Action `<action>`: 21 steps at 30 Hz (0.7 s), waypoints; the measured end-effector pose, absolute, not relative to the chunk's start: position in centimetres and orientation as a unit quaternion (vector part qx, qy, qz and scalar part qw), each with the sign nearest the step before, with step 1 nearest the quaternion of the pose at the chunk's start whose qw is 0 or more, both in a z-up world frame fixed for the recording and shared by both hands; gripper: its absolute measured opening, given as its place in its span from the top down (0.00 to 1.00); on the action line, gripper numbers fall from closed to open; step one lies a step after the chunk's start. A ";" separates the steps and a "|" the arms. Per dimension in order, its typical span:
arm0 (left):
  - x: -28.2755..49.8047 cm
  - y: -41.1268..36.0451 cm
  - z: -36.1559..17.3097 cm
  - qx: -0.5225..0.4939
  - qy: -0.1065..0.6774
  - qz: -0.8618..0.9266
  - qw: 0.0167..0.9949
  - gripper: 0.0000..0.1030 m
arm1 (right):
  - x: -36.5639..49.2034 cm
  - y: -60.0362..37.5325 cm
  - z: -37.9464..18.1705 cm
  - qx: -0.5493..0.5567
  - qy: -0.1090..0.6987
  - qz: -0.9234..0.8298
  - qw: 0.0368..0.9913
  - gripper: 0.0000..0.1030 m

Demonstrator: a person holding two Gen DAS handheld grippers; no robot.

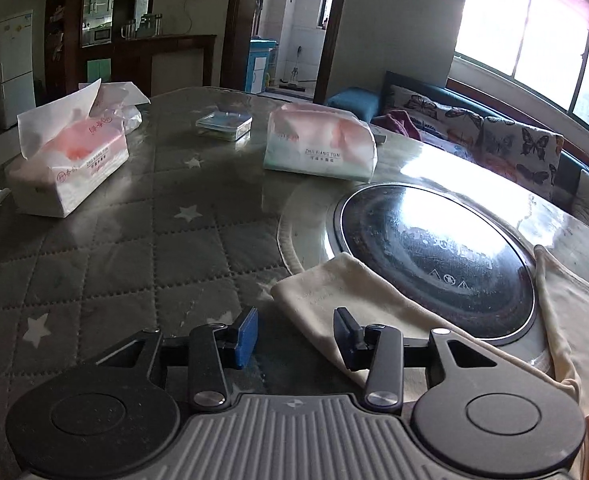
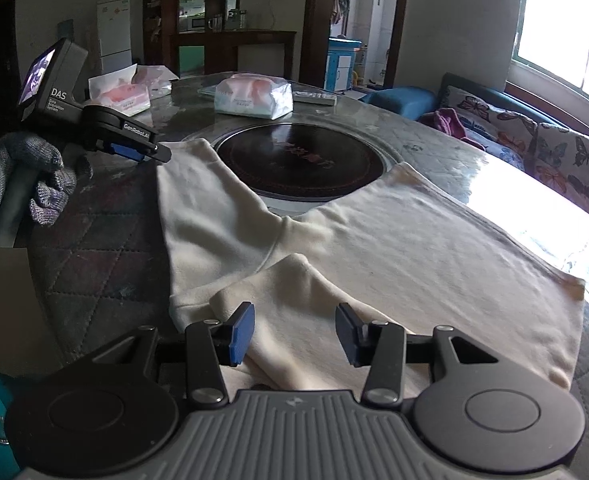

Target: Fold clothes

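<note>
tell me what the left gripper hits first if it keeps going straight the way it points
Most likely the near edge of the cream garment, whose leg end lies just ahead of the left gripper, slightly toward its right jaw. The open jaws hold nothing. Past that edge sits the round black cooktop. Depth is hard to judge.

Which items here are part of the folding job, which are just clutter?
Job:
- cream garment
- left hand-held gripper, open
- right hand-held gripper, open

Clutter:
- tissue packs
- clear box
- black round hob
</note>
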State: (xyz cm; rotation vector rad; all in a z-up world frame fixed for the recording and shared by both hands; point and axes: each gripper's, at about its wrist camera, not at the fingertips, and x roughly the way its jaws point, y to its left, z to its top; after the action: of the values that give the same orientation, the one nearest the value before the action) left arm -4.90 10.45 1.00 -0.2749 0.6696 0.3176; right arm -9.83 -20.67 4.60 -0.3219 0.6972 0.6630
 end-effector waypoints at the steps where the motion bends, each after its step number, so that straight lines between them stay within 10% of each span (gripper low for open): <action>1: -4.8 10.5 1.0 -0.136 0.326 0.153 0.923 0.56 | -9.8 -20.8 4.6 -0.154 0.335 0.316 0.875 0.56; 5: -4.3 10.8 1.0 -0.147 0.323 0.150 0.923 0.60 | -9.9 -21.1 4.6 -0.150 0.336 0.310 0.877 0.56; 10: -3.8 10.9 0.9 -0.152 0.320 0.145 0.924 0.92 | -10.2 -21.7 4.9 -0.140 0.331 0.304 0.882 0.56; 21: -5.7 4.3 8.1 -0.170 0.249 -0.022 0.953 0.96 | -10.2 -25.4 6.3 -0.074 0.320 0.267 0.906 0.56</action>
State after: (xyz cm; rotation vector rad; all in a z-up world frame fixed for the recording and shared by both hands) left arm -5.69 4.32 8.07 -0.3449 0.5064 -0.0447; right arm -10.18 -25.44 6.33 -0.1523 0.6612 0.5512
